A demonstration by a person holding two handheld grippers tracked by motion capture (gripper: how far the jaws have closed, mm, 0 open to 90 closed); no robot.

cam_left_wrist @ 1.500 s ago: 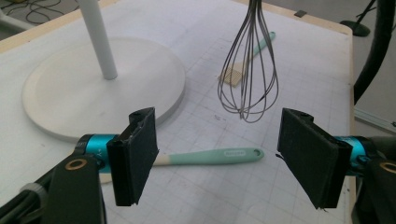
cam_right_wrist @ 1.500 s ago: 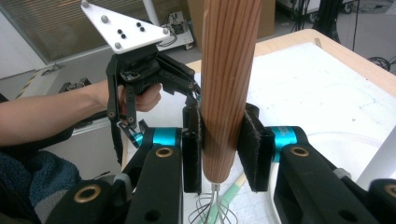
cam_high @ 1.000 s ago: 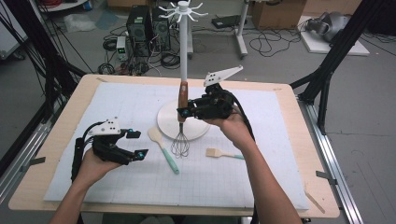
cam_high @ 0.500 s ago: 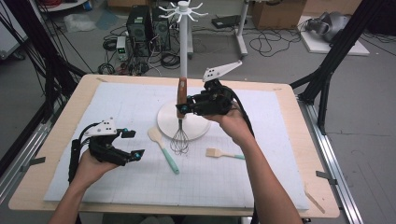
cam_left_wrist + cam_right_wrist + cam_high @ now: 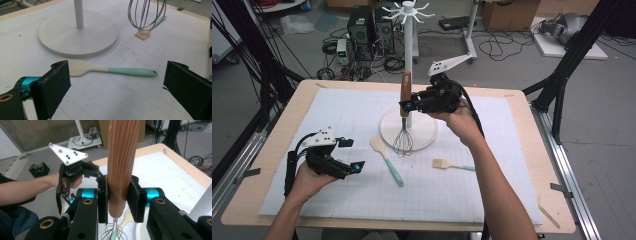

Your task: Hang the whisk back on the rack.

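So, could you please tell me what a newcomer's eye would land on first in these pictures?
Most likely the whisk, held upright by its wooden handle in the right claw above the white stand base at mid-table. Next, the left claw, whose jaws have just been opening with nothing between them, at the mat's left. Just right of it, between it and the whisk, lies the teal-handled spatula.
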